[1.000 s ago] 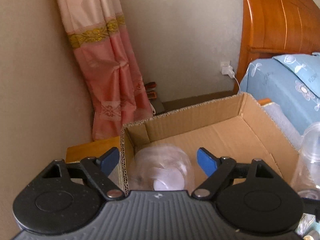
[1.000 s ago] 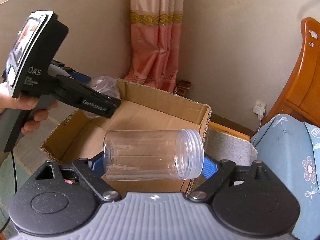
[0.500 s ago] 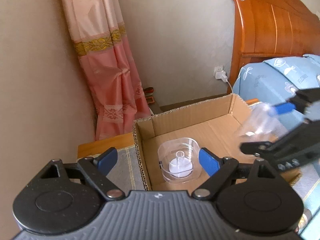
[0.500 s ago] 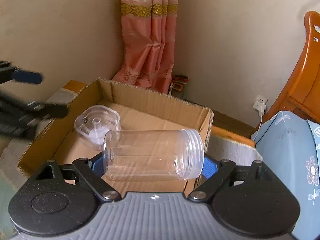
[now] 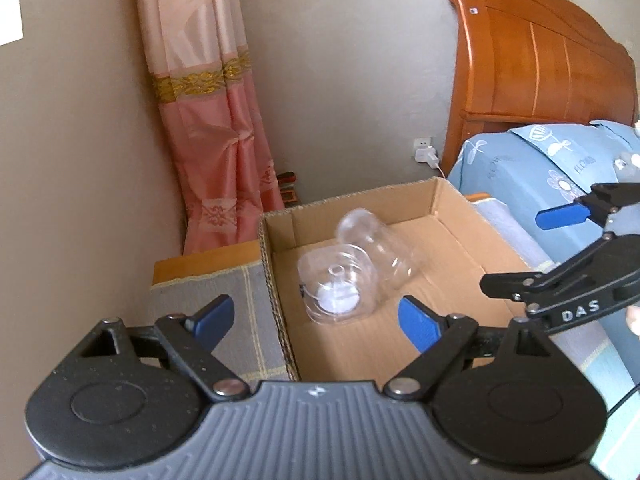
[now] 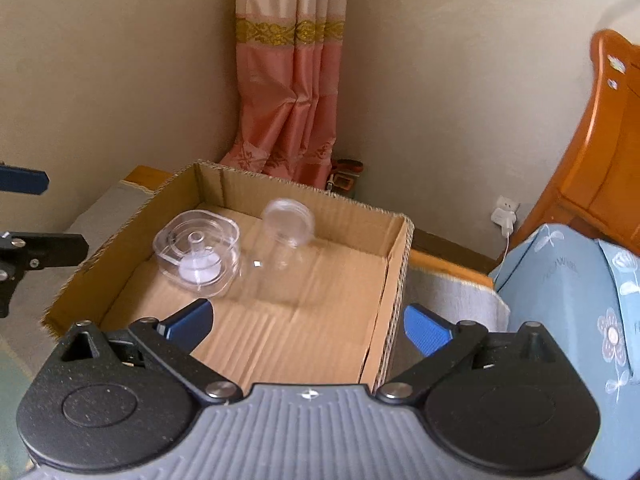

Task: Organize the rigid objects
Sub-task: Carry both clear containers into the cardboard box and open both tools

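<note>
An open cardboard box (image 5: 460, 216) (image 6: 392, 272) holds a clear square container (image 5: 334, 286) (image 6: 198, 254) with a white piece inside. A clear plastic jar (image 5: 380, 248) (image 6: 284, 236), blurred, lies in the box beside it. My left gripper (image 5: 316, 316) is open and empty above the box's near left corner. My right gripper (image 6: 308, 324) is open and empty above the box's near edge. The right gripper also shows in the left wrist view (image 5: 560, 248), at the right of the box.
The box sits on a grey checked cloth (image 5: 224, 312) over a wooden stand. A pink curtain (image 5: 216, 128) hangs in the corner behind. A bed with a blue cover (image 5: 540, 176) and a wooden headboard (image 5: 532, 64) stands at the right. A charger (image 6: 505, 216) is plugged into the wall.
My right gripper has opened and let go of the clear jar, which now lies in the box by the square container. Both grippers have drawn back from the box.
</note>
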Motion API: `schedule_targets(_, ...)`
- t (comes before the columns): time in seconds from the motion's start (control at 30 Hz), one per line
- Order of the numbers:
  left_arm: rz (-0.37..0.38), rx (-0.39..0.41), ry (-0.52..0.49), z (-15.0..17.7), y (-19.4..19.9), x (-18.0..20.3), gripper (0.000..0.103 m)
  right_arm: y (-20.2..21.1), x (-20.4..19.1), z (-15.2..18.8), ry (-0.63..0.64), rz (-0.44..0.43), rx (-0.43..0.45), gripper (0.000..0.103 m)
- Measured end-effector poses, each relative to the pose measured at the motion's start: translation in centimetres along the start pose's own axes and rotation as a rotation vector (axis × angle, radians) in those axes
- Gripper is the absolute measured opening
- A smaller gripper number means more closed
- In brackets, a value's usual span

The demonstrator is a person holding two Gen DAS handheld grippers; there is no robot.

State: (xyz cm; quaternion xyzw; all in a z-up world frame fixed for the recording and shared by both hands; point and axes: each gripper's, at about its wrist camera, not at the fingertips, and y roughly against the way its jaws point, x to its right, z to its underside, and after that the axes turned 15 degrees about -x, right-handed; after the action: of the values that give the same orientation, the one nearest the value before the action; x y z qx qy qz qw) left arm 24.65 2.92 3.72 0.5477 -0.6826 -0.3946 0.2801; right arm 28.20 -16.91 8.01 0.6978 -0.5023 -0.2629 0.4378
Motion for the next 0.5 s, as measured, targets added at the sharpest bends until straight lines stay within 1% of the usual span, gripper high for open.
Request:
schedule_targets(0.2, 0.000, 0.008, -0.006, 2.1, 1.5, 0.8, 0.090, 2.8, -1.1, 3.7, -0.017, -0.022, 0.030, 0.103)
schedule_targets(0.27, -0.002, 0.014, 0.001, 3.0, 2.0, 0.9, 0.097, 3.6, -1.7, 5.0, -0.020, -0.021, 0.042, 0.103)
schedule_targets(0.3, -0.003, 0.021, 0.005, 3.5, 2.2, 1.0, 0.099, 4.0, -2.0, 5.7, -0.022, -0.015, 0.054, 0.103)
schedule_targets(0.4, 0.001, 0.034, 0.013, 5.2, 2.6, 1.4, 0.099, 5.1, -2.7, 8.0, -0.041, 0.024, 0.088, 0.103)
schedule_targets(0.5, 0.009, 0.036, 0.022, 6.9, 2.7, 1.7, 0.099, 5.6, -3.1, 10.5, -0.093, 0.047, 0.107, 0.103)
